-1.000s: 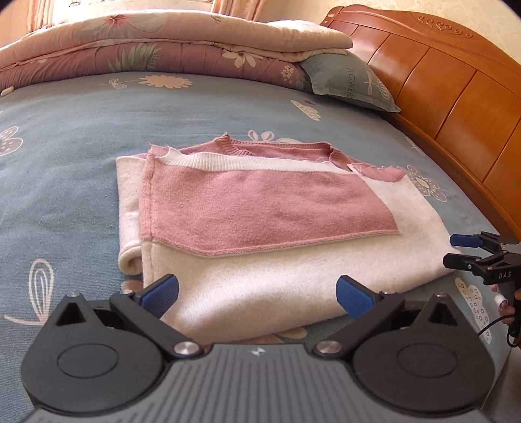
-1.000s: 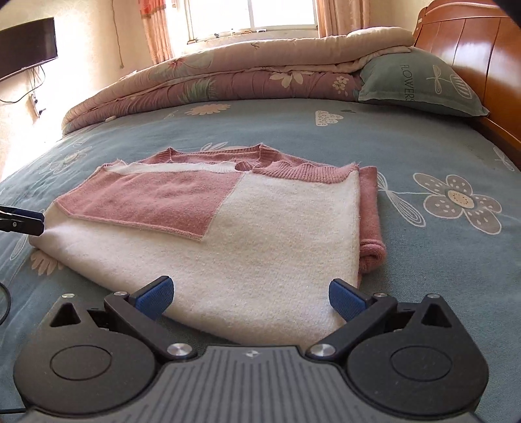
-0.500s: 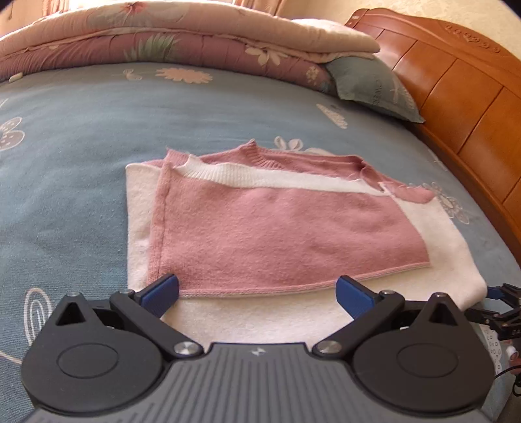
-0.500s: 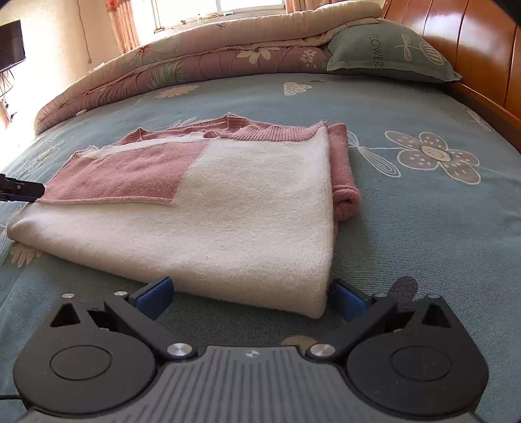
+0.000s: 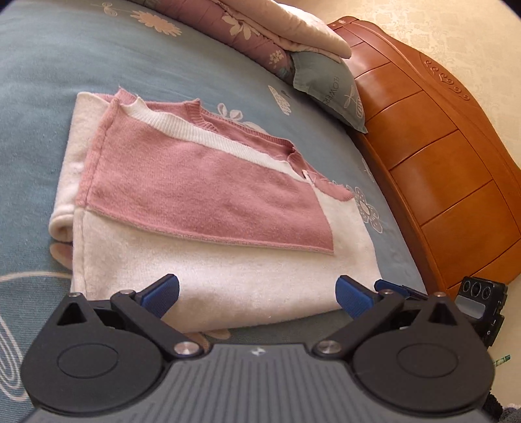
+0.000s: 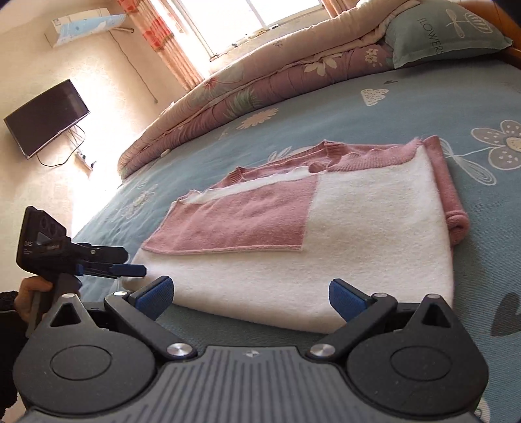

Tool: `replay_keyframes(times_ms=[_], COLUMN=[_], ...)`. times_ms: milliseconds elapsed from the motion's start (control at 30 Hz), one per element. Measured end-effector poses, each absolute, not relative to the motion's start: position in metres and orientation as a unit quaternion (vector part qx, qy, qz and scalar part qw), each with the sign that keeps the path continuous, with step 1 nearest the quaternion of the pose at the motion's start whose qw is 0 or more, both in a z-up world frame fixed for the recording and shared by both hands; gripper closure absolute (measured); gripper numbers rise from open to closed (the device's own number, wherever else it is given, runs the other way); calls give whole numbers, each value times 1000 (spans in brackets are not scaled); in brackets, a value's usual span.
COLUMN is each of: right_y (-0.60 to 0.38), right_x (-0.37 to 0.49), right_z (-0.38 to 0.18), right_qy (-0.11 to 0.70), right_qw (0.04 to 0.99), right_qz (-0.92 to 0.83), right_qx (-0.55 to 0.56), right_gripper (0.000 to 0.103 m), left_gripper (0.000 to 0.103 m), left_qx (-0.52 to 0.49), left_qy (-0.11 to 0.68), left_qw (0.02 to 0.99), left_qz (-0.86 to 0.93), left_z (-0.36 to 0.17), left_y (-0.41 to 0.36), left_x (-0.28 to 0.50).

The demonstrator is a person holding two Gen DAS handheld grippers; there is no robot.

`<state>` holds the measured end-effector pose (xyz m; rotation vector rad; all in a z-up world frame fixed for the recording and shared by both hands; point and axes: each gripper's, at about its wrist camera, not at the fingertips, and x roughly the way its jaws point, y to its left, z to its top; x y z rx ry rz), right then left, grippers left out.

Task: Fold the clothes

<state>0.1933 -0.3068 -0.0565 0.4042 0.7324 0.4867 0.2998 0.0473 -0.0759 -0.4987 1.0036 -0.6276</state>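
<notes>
Pink and cream knit, the folded sweater (image 5: pixel 208 208) lies flat on the blue flowered bedsheet (image 5: pixel 39 97) directly ahead of both your grippers. Your left gripper (image 5: pixel 257 294) has its blue-padded fingers spread wide, held just off the near cream edge and gripping nothing. Your right gripper (image 6: pixel 249 294) is spread just as wide at the same near edge, its right pad close by the sweater's front corner; whether that pad touches the cloth cannot be told, since the gripper body hides the last strip of fabric. In the left wrist view the right gripper shows only as a blue tip and a black block at the right margin, mostly hidden behind your left gripper's frame. In the right wrist view your left hand (image 6: pixel 32 289) is cut off at the frame's edge, only knuckles and a dark sleeve visible. The sweater's underside layers are concealed; a rolled pink sleeve edge peeks out along its right side. Beyond lie a rolled quilt (image 6: pixel 260 84), a grey-green pillow (image 6: pixel 443 29) with lettering, and the wooden headboard (image 5: pixel 439 162). A wall television (image 6: pixel 45 123) hangs washed out by window glare.
</notes>
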Motion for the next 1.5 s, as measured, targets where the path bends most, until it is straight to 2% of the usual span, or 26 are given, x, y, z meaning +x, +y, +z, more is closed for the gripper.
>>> replay_keyframes(times_ms=[200,333,600,733,833,1000,1167,1267,1333,1500], right_y=[-286,-301,-299,-338,-371,-362,-351,-356,-336,-285], right_x=[211,207,221,199,186,197,211,197,196,194], right_z=[-79,-72,-78,-78,-75,-58,-78,-68,-62,-45], right_qy=[403,395,397,386,374,331,397,388,380,350], right_qw=[867,871,876,888,884,899,891,897,911,924], right_qz=[238,231,204,175,159,144,119,126,126,124], right_qx=[169,175,184,176,230,249,187,173,97,-96], right_gripper=[0,0,0,0,0,0,0,0,0,0], left_gripper=[2,1,1,1,1,1,1,1,1,1], left_qx=[-212,-164,-147,-87,-89,-55,8,42,90,292], left_qy=[484,463,467,470,467,450,450,441,418,315], left_qw=[806,832,818,833,836,846,858,869,880,879], left_qz=[-265,-258,-302,-279,-275,-280,-249,-220,-209,-208], left_z=[-71,-52,-69,-70,-67,-57,-57,-56,-52,-55], left_y=[59,68,5,12,24,1,2,16,14,-32], left_x=[295,286,293,279,275,269,256,243,234,211])
